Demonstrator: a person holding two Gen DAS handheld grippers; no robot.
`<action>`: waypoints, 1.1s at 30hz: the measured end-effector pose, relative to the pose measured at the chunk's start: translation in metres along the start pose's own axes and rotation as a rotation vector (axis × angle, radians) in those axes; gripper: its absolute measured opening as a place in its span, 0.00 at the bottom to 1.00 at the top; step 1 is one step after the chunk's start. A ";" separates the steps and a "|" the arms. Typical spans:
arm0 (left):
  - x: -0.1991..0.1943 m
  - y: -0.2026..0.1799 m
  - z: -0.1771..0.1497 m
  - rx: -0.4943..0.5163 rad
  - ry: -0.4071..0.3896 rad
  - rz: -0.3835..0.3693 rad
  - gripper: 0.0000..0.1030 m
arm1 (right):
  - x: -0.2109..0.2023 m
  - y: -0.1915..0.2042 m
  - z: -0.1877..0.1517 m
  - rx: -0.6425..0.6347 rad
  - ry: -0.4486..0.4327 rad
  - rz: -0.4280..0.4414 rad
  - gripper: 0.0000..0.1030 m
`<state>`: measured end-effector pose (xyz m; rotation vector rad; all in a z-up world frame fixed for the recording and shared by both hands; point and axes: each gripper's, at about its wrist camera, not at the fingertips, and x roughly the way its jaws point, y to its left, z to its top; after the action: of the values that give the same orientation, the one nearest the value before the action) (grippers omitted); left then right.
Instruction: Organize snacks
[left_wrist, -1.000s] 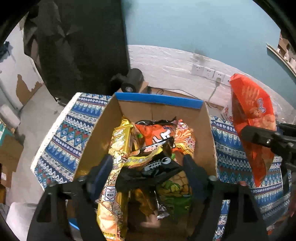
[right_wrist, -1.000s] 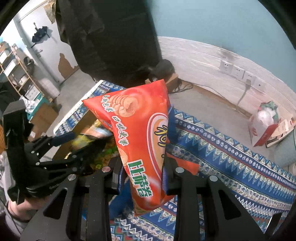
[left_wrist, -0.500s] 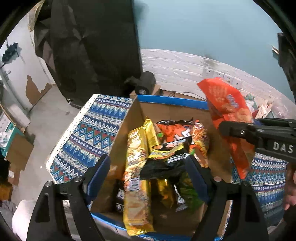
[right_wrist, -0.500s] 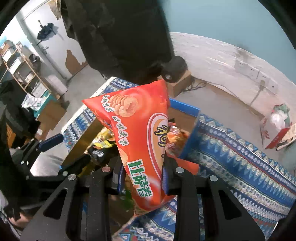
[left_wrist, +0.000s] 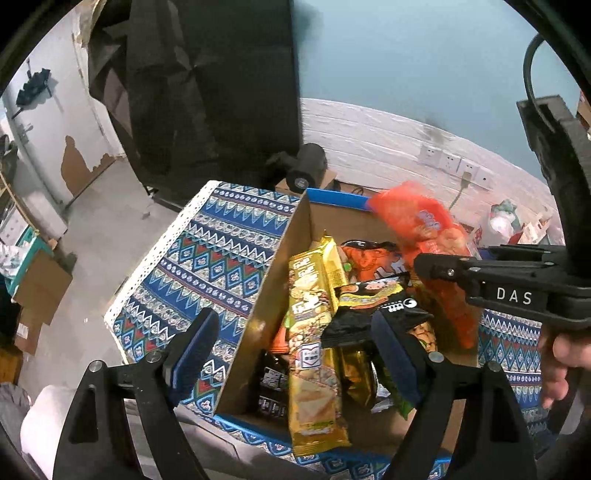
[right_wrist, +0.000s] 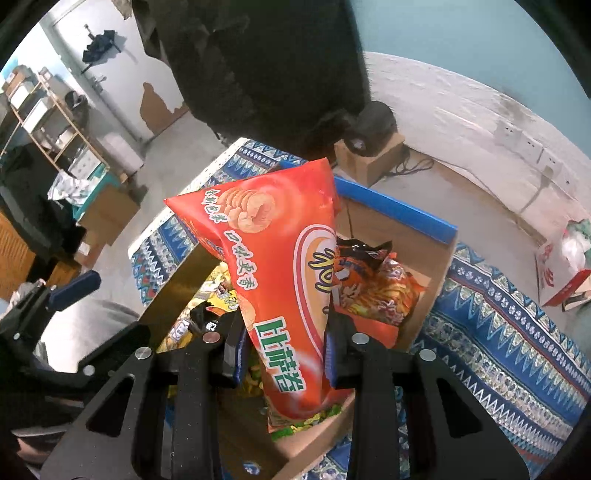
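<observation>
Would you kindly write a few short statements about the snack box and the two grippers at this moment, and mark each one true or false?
1. The orange bag sits between the right gripper's fingers. True; its jaws are opening around it.
2. The left gripper holds the long gold packet. False: it holds nothing, its fingers wide apart astride the box's side wall.
3. The cardboard box is empty. False: it holds several snack packets.
4. The box has a blue rim. True.
5. The box stands on a bare wooden table. False: it stands on a blue patterned cloth.
6. The orange bag hangs over the open box. True.
</observation>
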<state>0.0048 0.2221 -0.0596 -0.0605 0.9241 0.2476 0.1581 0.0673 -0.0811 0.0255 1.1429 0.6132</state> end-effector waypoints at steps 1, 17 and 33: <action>-0.001 0.002 0.000 -0.005 0.001 -0.003 0.84 | 0.001 0.001 0.001 -0.001 0.004 -0.004 0.35; -0.044 -0.002 0.003 0.015 -0.055 -0.032 0.93 | -0.077 0.008 -0.021 -0.032 -0.122 -0.106 0.72; -0.083 -0.023 0.006 0.055 -0.122 -0.024 0.99 | -0.139 -0.009 -0.055 0.006 -0.215 -0.205 0.75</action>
<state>-0.0331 0.1848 0.0085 -0.0052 0.8079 0.2015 0.0774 -0.0209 0.0094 -0.0204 0.9248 0.4135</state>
